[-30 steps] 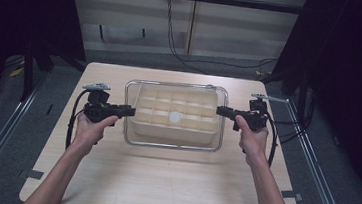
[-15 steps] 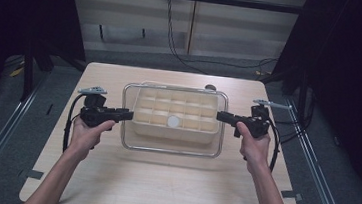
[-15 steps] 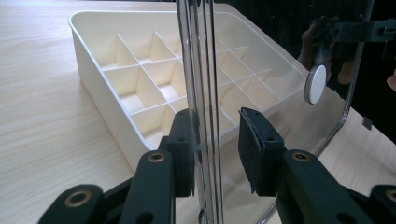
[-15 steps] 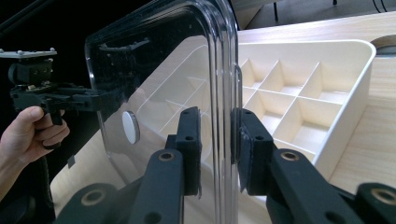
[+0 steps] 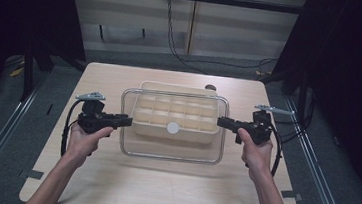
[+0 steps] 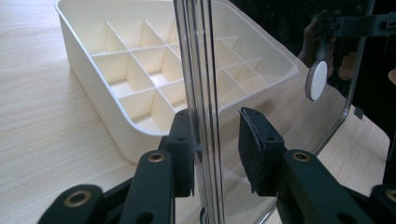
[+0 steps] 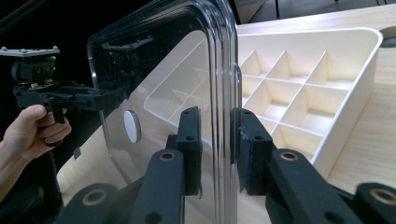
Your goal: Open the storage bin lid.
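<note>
A clear plastic lid (image 5: 172, 149) with a white round knob (image 5: 173, 127) is held between both grippers, partly over a cream tray (image 5: 170, 88) of several compartments and shifted toward the table's near side. My left gripper (image 5: 126, 121) clamps the lid's left edge. In the left gripper view its jaws (image 6: 215, 144) straddle the lid's rim (image 6: 198, 70), with the tray (image 6: 135, 70) behind. My right gripper (image 5: 221, 121) clamps the right edge. In the right gripper view, its jaws (image 7: 218, 144) press on the rim (image 7: 224, 70), beside the tray (image 7: 299, 93).
The wooden table (image 5: 161, 185) has bare room in front of the lid and on both sides. A small dark object (image 5: 210, 87) lies just behind the tray. Metal rails run along the floor on both sides of the table.
Both grippers have carried the lid toward the near side of the table, so that it now overhangs the tray's front. The tray has stayed in place.
</note>
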Demonstrator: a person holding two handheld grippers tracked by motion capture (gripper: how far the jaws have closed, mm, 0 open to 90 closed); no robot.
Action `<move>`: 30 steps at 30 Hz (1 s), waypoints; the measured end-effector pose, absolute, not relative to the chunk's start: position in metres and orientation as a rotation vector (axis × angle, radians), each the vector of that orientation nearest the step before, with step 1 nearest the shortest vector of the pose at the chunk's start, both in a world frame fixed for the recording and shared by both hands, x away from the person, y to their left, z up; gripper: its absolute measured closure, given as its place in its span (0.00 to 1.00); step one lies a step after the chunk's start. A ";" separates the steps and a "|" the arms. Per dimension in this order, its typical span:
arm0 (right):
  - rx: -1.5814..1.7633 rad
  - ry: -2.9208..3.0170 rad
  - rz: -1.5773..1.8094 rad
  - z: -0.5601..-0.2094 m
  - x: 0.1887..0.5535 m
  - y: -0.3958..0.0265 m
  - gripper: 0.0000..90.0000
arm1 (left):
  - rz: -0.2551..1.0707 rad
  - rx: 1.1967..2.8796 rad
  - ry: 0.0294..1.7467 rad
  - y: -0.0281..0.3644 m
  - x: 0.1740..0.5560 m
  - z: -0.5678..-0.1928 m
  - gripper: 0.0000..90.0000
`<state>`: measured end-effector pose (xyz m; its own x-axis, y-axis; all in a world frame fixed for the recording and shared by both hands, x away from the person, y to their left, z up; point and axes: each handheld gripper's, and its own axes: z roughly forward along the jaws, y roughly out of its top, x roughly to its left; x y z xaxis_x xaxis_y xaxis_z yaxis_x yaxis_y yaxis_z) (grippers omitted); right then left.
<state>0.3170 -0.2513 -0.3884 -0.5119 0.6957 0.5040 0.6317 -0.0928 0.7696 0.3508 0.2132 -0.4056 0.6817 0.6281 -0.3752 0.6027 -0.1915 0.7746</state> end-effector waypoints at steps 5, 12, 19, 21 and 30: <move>1.517 2.078 1.738 -0.388 0.310 -0.250 0.84 | 0.025 1.859 0.970 0.215 0.345 -0.407 0.73; 1.523 2.084 1.732 -0.388 0.301 -0.249 0.84 | 0.024 1.882 0.969 0.216 0.338 -0.405 0.73; 1.512 2.103 1.698 -0.392 0.294 -0.246 0.83 | 0.018 1.889 0.974 0.218 0.331 -0.410 0.73; 1.515 2.112 1.694 -0.393 0.291 -0.245 0.83 | 0.021 1.890 0.976 0.219 0.328 -0.410 0.73; 1.507 2.136 1.672 -0.396 0.283 -0.242 0.83 | 0.001 1.872 0.988 0.222 0.313 -0.421 0.74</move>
<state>0.2827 -0.2425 -0.3963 -0.5275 0.6891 0.4968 0.6480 -0.0517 0.7599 0.3132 0.2225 -0.4213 0.6691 0.6273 -0.3984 0.6269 -0.1885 0.7560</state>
